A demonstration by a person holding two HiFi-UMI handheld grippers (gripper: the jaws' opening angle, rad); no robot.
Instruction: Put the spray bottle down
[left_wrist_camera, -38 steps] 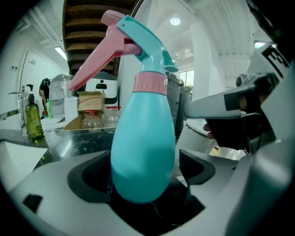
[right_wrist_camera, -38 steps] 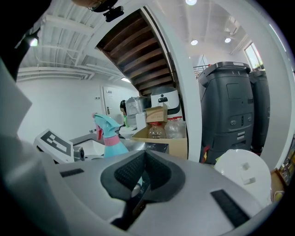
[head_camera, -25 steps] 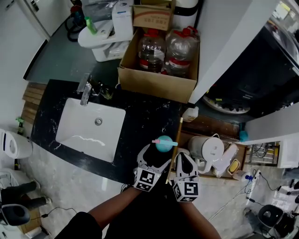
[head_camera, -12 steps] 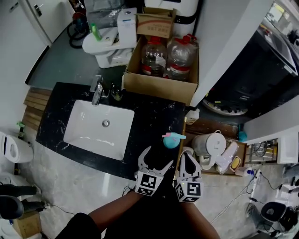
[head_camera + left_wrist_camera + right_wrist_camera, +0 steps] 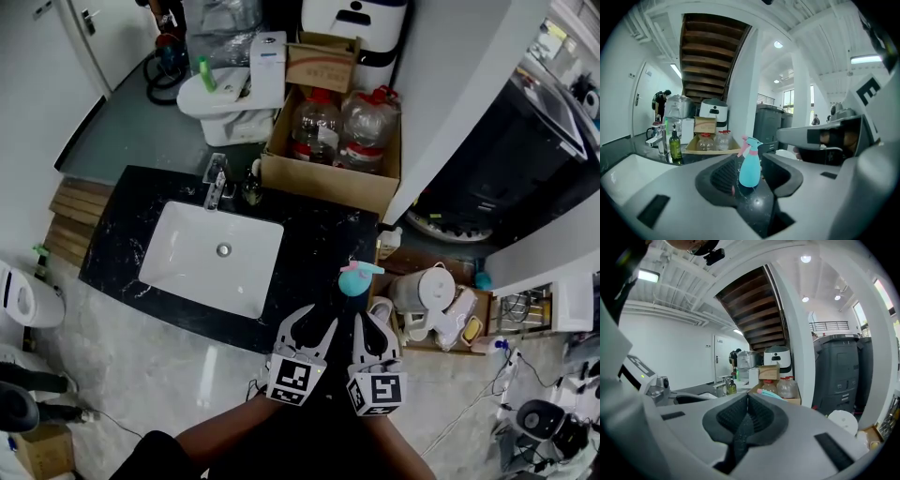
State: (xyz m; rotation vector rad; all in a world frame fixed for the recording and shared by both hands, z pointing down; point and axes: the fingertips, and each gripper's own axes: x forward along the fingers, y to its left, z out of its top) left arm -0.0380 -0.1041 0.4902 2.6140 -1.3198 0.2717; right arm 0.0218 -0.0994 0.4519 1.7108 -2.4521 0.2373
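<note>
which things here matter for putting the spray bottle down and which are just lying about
Job in hand: spray bottle, standing on the black counter; left gripper, jaws just been closing with nothing gripped, bottle beyond its tips; right gripper, shut and empty.

Lying about: sink, tap, green soap bottle, cardboard box of water jugs, kettle, toilet.

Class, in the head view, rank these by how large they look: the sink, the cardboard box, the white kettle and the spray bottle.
1. Sink and cardboard box: too alike to separate.
2. White kettle.
3. Spray bottle, the smallest.
</note>
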